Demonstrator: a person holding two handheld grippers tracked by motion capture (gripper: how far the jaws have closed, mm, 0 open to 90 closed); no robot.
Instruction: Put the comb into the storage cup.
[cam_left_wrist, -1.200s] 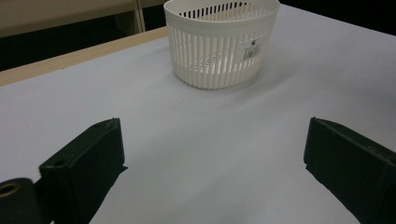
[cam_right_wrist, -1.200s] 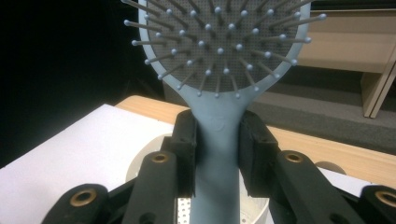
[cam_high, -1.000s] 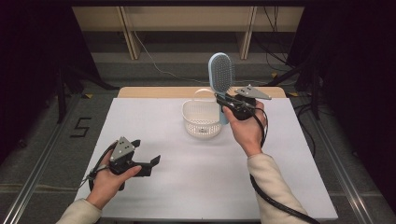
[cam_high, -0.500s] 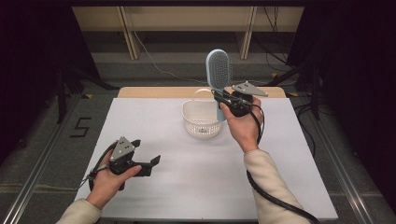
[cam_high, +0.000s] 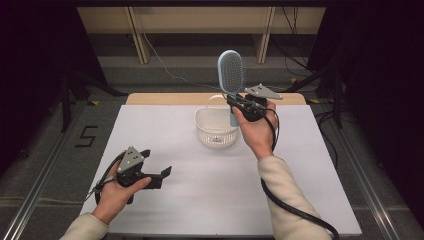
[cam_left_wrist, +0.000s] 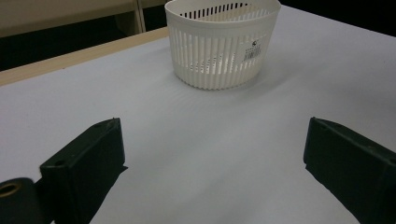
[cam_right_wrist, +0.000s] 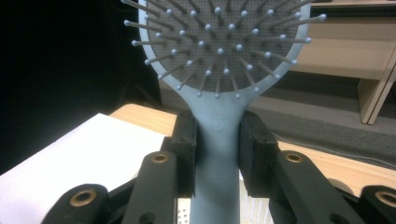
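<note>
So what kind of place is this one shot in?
Most likely a lab or recording bay, not a home: a table under a plain white cover with one basket on it, bare cables across a grey floor, and dark surroundings.

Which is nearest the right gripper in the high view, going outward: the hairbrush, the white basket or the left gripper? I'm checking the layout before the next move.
1. Hairbrush: clamped in the right gripper, head up.
2. White basket: just below and left of it, on the table.
3. Left gripper: far off, near the table's front left.
</note>
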